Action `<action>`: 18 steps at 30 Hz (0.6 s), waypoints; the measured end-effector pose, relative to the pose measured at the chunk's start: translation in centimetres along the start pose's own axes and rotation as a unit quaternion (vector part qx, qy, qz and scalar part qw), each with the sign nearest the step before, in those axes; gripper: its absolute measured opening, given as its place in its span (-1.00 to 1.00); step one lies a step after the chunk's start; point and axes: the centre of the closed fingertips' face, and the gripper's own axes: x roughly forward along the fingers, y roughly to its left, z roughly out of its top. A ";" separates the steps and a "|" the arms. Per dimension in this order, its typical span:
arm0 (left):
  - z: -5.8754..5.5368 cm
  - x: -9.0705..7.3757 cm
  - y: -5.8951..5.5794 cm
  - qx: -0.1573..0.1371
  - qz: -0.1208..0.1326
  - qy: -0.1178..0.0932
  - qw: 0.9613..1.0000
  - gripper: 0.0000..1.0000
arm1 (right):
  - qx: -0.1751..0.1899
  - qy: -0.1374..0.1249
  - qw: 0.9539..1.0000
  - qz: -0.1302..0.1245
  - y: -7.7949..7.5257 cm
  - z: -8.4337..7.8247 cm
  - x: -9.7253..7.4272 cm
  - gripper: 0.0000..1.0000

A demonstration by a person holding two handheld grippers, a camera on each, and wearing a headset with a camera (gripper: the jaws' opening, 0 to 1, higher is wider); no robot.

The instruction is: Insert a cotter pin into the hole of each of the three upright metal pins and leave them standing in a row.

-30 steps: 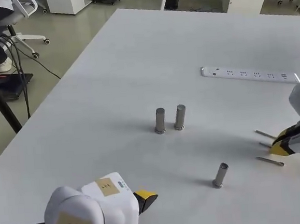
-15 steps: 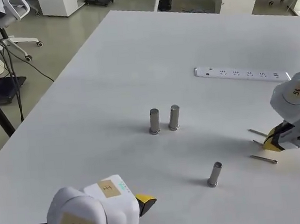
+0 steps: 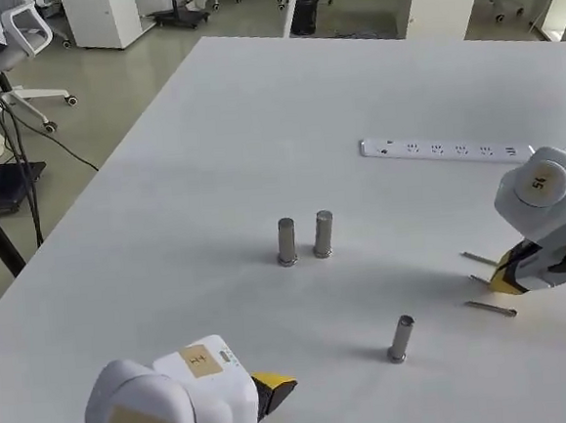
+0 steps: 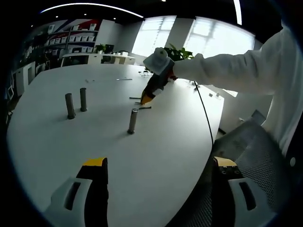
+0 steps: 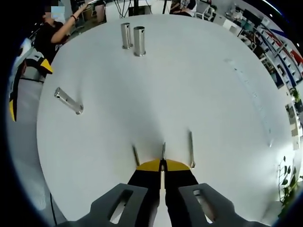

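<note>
The right gripper (image 3: pixel 505 278) is down at the table (image 3: pixel 208 129), near its right edge. Three cotter pins (image 5: pixel 191 149) lie flat there, side by side. The gripper's jaws are pressed together on the near end of the middle cotter pin (image 5: pixel 164 150). The cotter pin on each side of it lies free.

A second ago only a bit of this gripper showed at the side of the head view. Now more of its white body shows, and its yellow tips sit at the same middle pin as before. The whole picture has slid too, so the head camera has moved.

The left gripper (image 4: pixel 158 166) has its jaws wide apart and holds nothing. It sits at the near edge of the table, as it did before.

Two metal pins (image 3: pixel 286 242) stand upright just beside each other near the middle of the table. The third metal pin (image 3: pixel 402 338) stands alone, closer to the near edge. None of them has changed place. A white power strip (image 3: pixel 445 150) lies farther back.
</note>
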 end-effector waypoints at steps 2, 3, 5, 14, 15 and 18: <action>0.3 -0.1 -0.1 0.002 -0.002 -0.006 1.000 0.79 | -0.002 -0.002 1.000 -0.002 0.1 -0.1 -0.3 -1.00; 0.4 -0.1 -0.1 0.001 -0.002 -0.008 1.000 0.79 | -0.003 -0.005 1.000 -0.003 0.2 0.0 -0.5 -1.00; 0.5 -0.1 -0.2 -0.002 -0.003 -0.010 1.000 0.80 | -0.005 -0.012 1.000 -0.003 0.5 0.1 -0.9 -1.00; -0.3 -0.3 -0.2 -0.006 -0.001 0.006 1.000 0.79 | -0.006 -0.090 0.996 -0.010 2.1 0.5 -5.6 -1.00; -0.3 -0.3 0.0 -0.007 0.001 0.007 1.000 0.78 | -0.005 -0.097 0.995 -0.011 2.3 0.5 -6.0 -1.00; -0.2 -0.6 0.5 -0.010 0.005 0.006 1.000 0.74 | -0.010 -0.138 0.990 -0.018 3.0 1.1 -7.5 -1.00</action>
